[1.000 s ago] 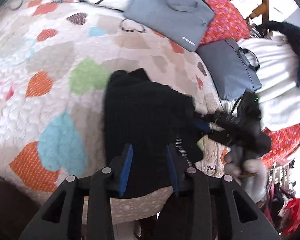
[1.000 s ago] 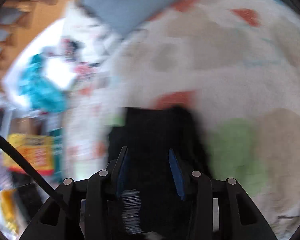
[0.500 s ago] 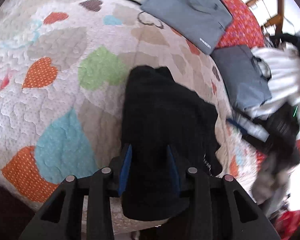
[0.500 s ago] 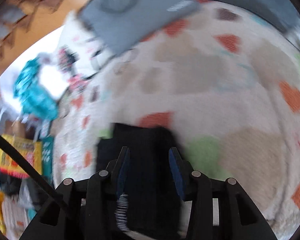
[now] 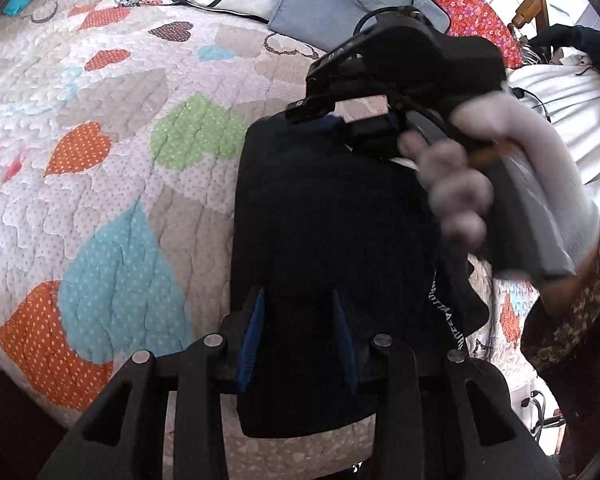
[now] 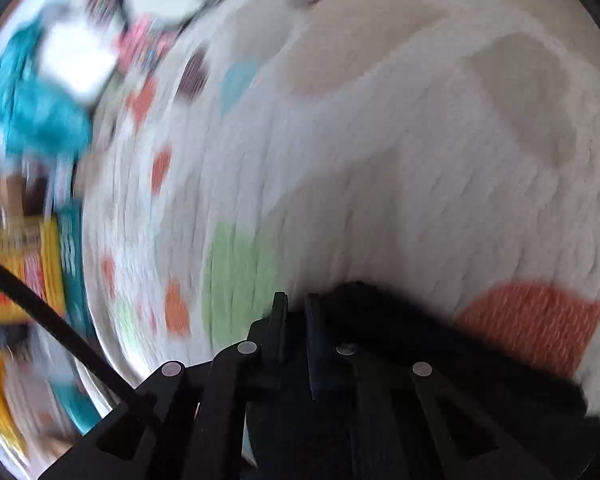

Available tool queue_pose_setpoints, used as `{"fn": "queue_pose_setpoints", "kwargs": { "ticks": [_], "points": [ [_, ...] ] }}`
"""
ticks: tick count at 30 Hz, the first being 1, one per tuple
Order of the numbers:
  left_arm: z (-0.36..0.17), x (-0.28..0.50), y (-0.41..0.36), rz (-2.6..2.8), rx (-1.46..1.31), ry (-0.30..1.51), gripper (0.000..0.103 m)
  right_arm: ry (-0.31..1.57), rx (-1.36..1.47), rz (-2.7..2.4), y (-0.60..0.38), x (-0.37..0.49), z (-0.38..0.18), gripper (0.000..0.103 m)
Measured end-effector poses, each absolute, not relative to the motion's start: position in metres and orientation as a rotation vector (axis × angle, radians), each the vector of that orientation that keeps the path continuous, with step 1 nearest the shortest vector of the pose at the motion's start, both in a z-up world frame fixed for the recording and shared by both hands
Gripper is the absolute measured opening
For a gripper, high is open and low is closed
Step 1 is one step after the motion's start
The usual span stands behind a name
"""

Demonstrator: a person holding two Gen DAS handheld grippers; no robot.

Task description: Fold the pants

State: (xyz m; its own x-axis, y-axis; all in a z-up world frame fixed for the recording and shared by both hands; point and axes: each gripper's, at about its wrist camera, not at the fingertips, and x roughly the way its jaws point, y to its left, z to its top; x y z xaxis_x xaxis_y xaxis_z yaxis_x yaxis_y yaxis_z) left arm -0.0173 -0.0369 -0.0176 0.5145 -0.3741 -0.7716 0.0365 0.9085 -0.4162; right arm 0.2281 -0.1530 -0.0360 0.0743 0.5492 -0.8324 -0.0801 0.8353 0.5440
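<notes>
The black pants (image 5: 324, 216) lie folded in a flat block on the heart quilt (image 5: 112, 128). The left gripper (image 5: 298, 322) sits over the near end of the pants with its two blue fingers (image 5: 252, 332) spread wide apart, gripping nothing. The right gripper (image 6: 296, 320) is at the far edge of the pants. Its fingers are pressed almost together, and dark cloth sits right at them, but the blurry view hides whether cloth is pinched between them. A gloved hand (image 5: 508, 168) holds that tool.
</notes>
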Motion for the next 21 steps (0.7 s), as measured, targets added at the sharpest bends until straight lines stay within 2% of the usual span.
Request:
{"fn": "queue_pose_setpoints", "kwargs": {
  "ticks": [1,3,5,8,10,16,21],
  "points": [
    [-0.018,-0.018,-0.037,-0.256,-0.365,1.000,0.033,1.394,0.377,0.465,-0.152,0.229,-0.029,0.006],
    [-0.018,-0.019,-0.037,-0.262,-0.356,0.990,0.034,1.320,0.352,0.435,-0.156,0.225,-0.012,0.015],
    [-0.017,-0.019,-0.035,-0.279,-0.366,0.996,0.035,1.256,0.441,0.485,-0.175,0.214,0.010,0.021],
    [-0.008,-0.017,-0.018,-0.324,-0.448,1.036,0.035,1.189,0.521,0.508,-0.222,0.186,0.034,0.040],
    [0.002,-0.018,-0.002,-0.337,-0.499,1.008,0.035,1.172,0.522,0.485,-0.244,0.169,0.044,0.058],
    [-0.008,0.002,0.041,-0.308,-0.654,1.035,0.039,1.219,0.596,0.454,-0.328,0.106,0.028,0.073],
    [-0.032,0.032,0.032,-0.392,-0.725,1.119,0.040,1.316,0.666,0.451,-0.338,0.090,-0.015,0.075]
  ]
}}
